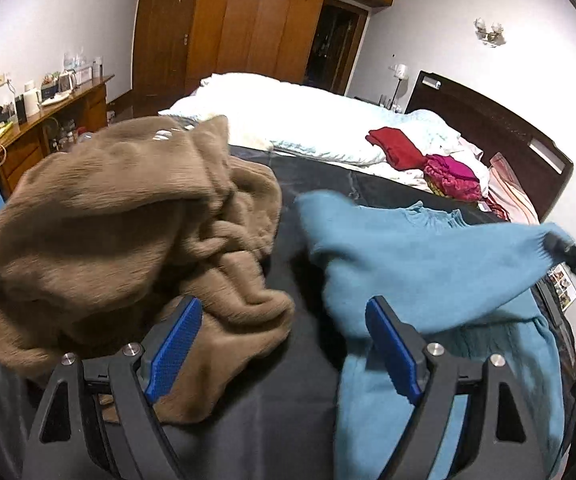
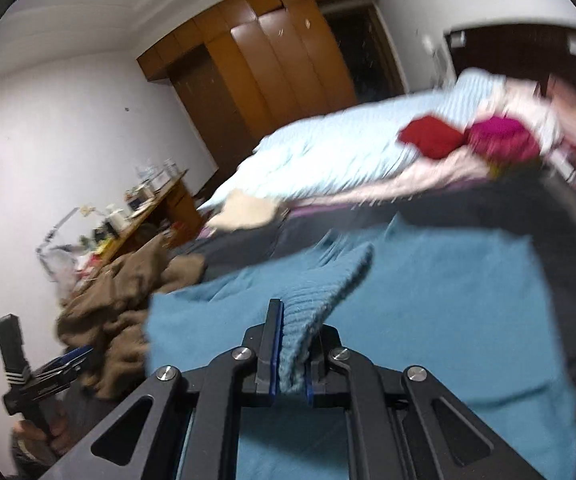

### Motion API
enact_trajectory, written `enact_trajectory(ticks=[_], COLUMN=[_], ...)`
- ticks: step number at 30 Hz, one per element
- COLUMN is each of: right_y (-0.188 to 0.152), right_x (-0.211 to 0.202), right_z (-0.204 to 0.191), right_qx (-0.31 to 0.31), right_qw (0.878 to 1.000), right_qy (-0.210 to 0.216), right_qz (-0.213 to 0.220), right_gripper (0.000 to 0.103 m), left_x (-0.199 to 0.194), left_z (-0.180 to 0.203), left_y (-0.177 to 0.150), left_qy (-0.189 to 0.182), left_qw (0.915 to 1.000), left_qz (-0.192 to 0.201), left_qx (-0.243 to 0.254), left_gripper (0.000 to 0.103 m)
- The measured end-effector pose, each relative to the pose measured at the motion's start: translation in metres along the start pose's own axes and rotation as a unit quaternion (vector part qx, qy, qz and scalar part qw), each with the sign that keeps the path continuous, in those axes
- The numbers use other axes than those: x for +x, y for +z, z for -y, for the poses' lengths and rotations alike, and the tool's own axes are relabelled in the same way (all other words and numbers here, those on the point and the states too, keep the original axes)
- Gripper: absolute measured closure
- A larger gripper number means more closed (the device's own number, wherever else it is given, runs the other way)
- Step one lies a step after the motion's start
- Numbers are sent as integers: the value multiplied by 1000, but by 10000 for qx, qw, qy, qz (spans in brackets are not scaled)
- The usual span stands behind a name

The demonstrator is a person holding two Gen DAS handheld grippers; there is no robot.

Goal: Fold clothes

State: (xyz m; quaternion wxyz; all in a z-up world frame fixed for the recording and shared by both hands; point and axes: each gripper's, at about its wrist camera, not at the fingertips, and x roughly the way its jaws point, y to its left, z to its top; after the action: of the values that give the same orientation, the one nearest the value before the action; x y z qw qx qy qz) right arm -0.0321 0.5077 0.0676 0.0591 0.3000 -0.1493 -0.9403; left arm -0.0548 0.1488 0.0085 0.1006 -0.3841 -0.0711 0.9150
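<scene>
Pinched on the ribbed cuff of the blue sweater [image 2: 368,320] spread over the bed [image 2: 528,208], the right tool [image 2: 290,354] is pressed together, while the left tool [image 1: 284,348] stands spread with a brown sweater [image 1: 128,232] at ten o'clock.

I see a blue sweater [image 2: 428,292] of ribbed knit, matt and soft, beside a brown sweater [image 1: 120,216] of fuzzy, napped cloth. Both lie on a dark sheet [image 1: 288,360], smooth with a faint sheen. My left gripper [image 1: 284,344] has matt black plastic arms, rough-textured blue pads [image 1: 174,346] and shiny metal screws. The wardrobe [image 1: 248,16] is glossy varnished wood.
</scene>
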Motion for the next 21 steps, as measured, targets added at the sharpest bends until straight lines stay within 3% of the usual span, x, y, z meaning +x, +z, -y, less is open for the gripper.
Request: enact_trajectory(ticks=[7,10,15,19,21], right_y=[27,25,7,-7,-10], right_x=[-3,4,28,34,28], right_z=[48,75,121,149,156], right_qx=[-145,52,628,924,957], right_qw=[9949,9928,9921,9840,9809], right_qy=[-923,-1158,-1033,-1414,-1615], right_qz=[378,293,-324,-563,-504], right_gripper=[93,93,92,79,61], left_x=[37,49,75,98,105], left_z=[44,65,88,88,85], left_y=[15,15,4,-6,-8], left_qy=[-59,61,200,378,385], left_qw=[9996,9983,9944,9908,9902], left_qz=[-165,-140,-371,-712,-822], left_qx=[238,554,973,1085,1063], left_gripper=[17,17,17,17,15])
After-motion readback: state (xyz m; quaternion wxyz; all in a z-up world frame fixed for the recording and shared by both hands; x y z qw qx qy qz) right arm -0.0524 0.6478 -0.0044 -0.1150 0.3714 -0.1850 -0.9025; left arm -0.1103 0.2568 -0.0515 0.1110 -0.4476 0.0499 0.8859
